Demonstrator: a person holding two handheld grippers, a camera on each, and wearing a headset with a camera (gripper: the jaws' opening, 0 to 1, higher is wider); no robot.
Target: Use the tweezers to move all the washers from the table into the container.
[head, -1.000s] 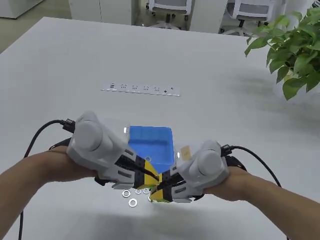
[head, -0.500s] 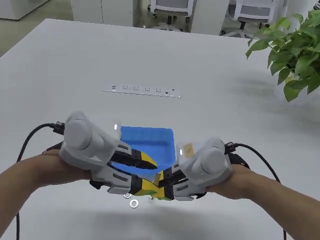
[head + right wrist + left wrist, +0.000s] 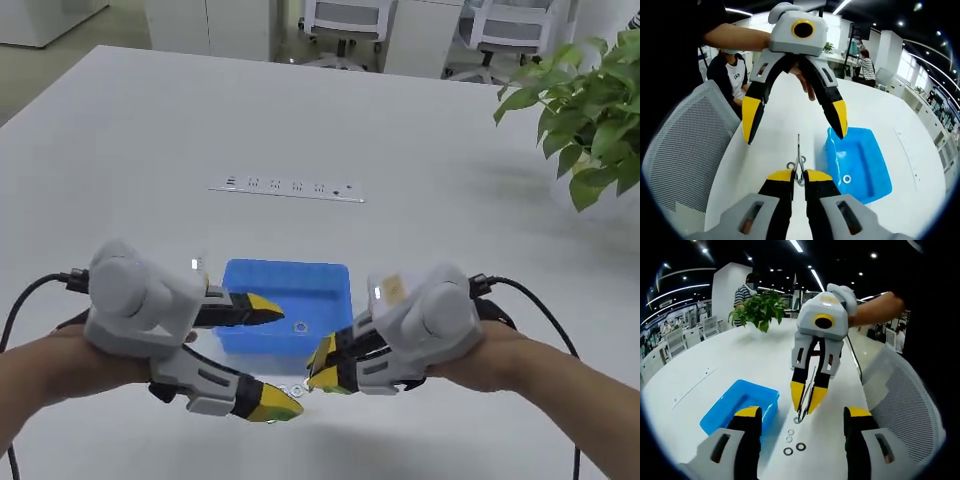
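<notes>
My right gripper (image 3: 799, 176) is shut on thin metal tweezers (image 3: 798, 155), whose tips point down at several small washers (image 3: 790, 439) on the white table. The blue container (image 3: 285, 290) sits just beyond them and holds one washer (image 3: 846, 178). My left gripper (image 3: 802, 416) stands wide open and holds nothing, facing the right gripper (image 3: 809, 392) across the washers. In the head view the left gripper (image 3: 268, 355) is at the left and the right gripper (image 3: 325, 365) at the right, their tips close together over the washers (image 3: 293, 391).
A white power strip (image 3: 288, 187) lies farther back on the table (image 3: 420, 200). A potted green plant (image 3: 590, 110) stands at the right edge. Office chairs (image 3: 345, 20) stand behind the table, and a mesh chair (image 3: 685, 145) is at my side.
The left gripper's jaws have spread wide apart and it has drawn back to the left, away from the right gripper. The right gripper stays shut on the tweezers.
</notes>
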